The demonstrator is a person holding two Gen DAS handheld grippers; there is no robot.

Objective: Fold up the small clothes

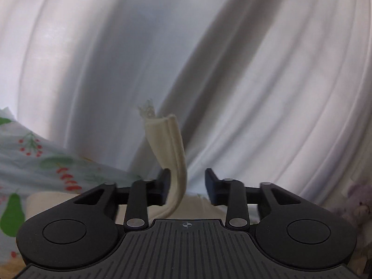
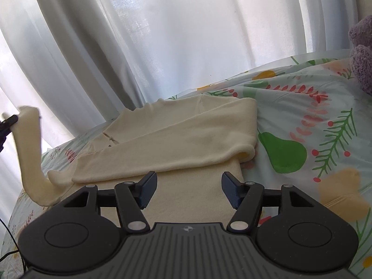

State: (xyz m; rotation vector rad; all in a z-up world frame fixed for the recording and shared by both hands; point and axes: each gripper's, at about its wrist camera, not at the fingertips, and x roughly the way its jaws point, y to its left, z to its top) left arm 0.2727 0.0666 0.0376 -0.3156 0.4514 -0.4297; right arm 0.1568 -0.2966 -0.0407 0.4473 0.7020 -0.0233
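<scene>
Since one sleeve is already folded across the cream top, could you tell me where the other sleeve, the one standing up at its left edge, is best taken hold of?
Probably near the cuff of the raised sleeve. It arcs up off the cream top with its end free in the air, so open jaws can close across the narrow band from the left side. In the left wrist view it runs beside one finger of the left gripper, ungripped.

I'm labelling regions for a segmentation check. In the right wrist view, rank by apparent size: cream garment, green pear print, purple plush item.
1. cream garment, by far the largest.
2. purple plush item, though the frame edge cuts it off, so unsure.
3. green pear print.
</scene>
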